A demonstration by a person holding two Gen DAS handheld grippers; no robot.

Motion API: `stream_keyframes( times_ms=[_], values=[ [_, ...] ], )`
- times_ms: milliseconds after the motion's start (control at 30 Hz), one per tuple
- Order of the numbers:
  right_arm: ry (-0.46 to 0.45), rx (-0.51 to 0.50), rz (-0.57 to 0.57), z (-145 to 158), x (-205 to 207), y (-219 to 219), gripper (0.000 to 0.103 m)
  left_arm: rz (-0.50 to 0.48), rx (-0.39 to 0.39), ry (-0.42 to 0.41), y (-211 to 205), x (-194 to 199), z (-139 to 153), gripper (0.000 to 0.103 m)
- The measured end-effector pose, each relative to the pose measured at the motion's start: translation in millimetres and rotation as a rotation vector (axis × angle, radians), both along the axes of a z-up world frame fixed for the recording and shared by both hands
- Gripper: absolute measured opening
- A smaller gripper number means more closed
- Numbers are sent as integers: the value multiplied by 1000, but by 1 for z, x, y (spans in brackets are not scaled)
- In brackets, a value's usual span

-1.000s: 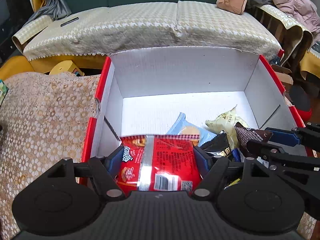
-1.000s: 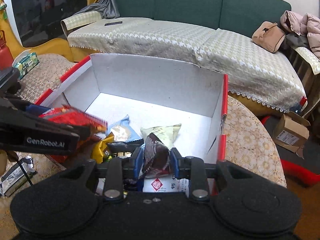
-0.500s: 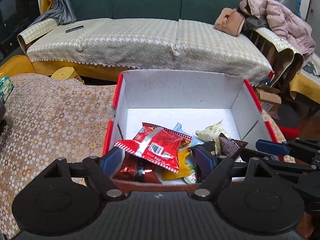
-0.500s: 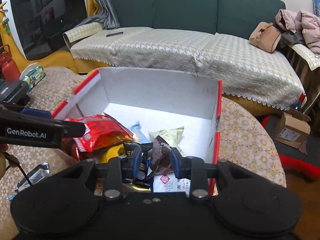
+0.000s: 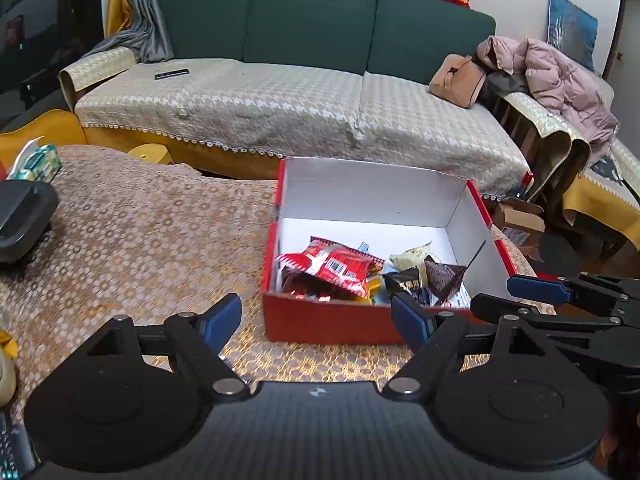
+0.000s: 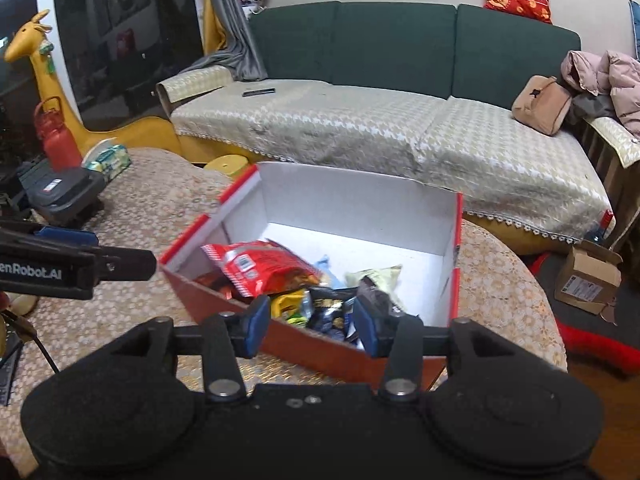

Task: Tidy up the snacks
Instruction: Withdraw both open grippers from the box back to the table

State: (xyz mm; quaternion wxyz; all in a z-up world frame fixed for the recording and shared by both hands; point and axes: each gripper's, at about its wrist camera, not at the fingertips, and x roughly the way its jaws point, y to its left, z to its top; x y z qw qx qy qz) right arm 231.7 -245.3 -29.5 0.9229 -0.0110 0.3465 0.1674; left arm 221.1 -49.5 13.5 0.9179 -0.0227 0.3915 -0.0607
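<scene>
A red box with white inside [image 5: 400, 196] [image 6: 340, 200] stands on the patterned table. In it lie several snack packets: a red packet [image 5: 332, 266] [image 6: 256, 268] on top at the left, a dark brown packet [image 5: 442, 278] [image 6: 372, 292], a pale yellow-green one [image 5: 410, 258] [image 6: 374, 274]. My left gripper [image 5: 316, 320] is open and empty, held in front of the box's near wall. My right gripper [image 6: 310, 326] is open and empty over the box's near edge; it also shows at the right of the left wrist view [image 5: 532, 288].
A sofa with a beige cover [image 5: 280, 104] runs behind the table. A black device [image 6: 64, 196] and a green tissue pack [image 6: 108, 158] sit at the table's left. A small cardboard box [image 6: 588, 280] lies on the floor at right.
Both grippers opened and pulled back from the box. The red packet and the dark brown packet were let go and now lie in the box.
</scene>
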Motion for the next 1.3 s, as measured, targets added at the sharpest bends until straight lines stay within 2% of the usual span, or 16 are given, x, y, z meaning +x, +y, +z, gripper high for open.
stream_keyframes(
  times_ms=[233, 467, 500, 533, 567, 733, 900, 1033, 1300],
  values=[
    [-4, 19, 31, 6, -33, 13, 50, 58, -44, -16, 38, -49, 5, 85],
    [18, 49, 69, 3, -63, 32, 55, 150, -64, 3, 87, -97, -6, 85],
    [23, 55, 73, 2, -67, 35, 61, 164, -64, 7, 93, -103, -9, 85],
    [29, 58, 78, 0, -70, 38, 100, 176, -66, 11, 98, -109, -11, 85],
    [15, 61, 84, -1, -74, 42, 103, 186, -67, 17, 104, -115, -15, 86],
    [37, 50, 125, -13, -84, 68, 103, 192, -17, 31, 117, -138, -34, 86],
    [53, 15, 156, -26, -86, 91, 103, 135, 23, 47, 118, -145, -57, 86],
    [97, 13, 170, -39, -82, 102, 102, 89, 28, 57, 122, -141, -73, 86],
    [118, -10, 144, -55, -71, 117, 102, 4, 23, 89, 135, -116, -99, 86]
  ],
)
